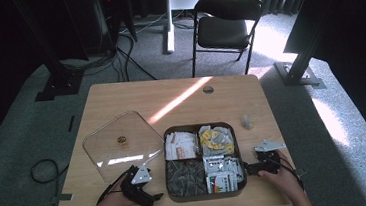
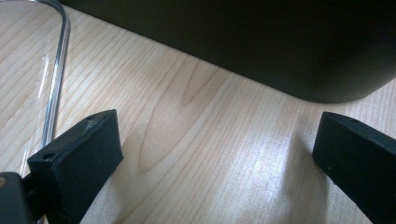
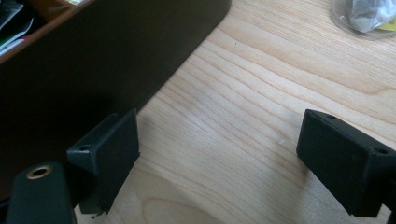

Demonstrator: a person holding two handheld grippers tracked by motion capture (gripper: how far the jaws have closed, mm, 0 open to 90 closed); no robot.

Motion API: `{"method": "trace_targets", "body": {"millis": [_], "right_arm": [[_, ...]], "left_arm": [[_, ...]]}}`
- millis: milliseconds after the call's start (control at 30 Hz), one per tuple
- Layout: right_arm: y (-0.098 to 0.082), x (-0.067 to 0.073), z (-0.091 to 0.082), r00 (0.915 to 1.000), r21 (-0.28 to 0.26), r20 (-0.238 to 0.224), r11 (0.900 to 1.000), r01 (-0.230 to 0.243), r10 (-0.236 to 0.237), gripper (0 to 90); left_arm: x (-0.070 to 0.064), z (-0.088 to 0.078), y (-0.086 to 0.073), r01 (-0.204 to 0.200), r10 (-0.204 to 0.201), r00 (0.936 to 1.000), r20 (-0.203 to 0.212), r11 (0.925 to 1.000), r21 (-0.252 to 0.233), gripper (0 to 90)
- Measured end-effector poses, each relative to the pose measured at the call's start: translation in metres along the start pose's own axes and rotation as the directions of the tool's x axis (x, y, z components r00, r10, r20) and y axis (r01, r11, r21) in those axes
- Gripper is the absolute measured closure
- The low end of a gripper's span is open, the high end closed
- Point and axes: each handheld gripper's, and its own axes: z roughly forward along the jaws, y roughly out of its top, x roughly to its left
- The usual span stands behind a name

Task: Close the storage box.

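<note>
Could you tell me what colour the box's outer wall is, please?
Dark brown, nearly black; the box shows it best in the right gripper view.

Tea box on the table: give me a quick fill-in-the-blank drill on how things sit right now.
1. The tea box is divided into ___ compartments.
2. The clear lid lies on the table to the ___ of the box in the high view.
3. Both the left hand-held gripper and the right hand-held gripper have their jaws ___.

Missing words: four; left; open
</note>
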Motion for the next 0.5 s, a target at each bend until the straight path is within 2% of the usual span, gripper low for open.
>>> {"method": "trace_targets", "body": {"millis": [267, 500], "right_arm": [[0.000, 0.001, 0.000, 1.0000, -0.001, -0.003, 1.000, 0.003, -0.003, 12.4], [0.000, 0.001, 0.000, 1.0000, -0.001, -0.004, 1.000, 0.005, -0.005, 12.4]], "left_arm": [[-0.001, -0.002, 0.000, 0.016, -0.016, 0.9999, 0.002, 0.9999, 0.007, 2.0], [0.006, -0.011, 0.003, 0.052, -0.053, 0.9984, -0.019, 0.9980, -0.036, 2.1]]}}
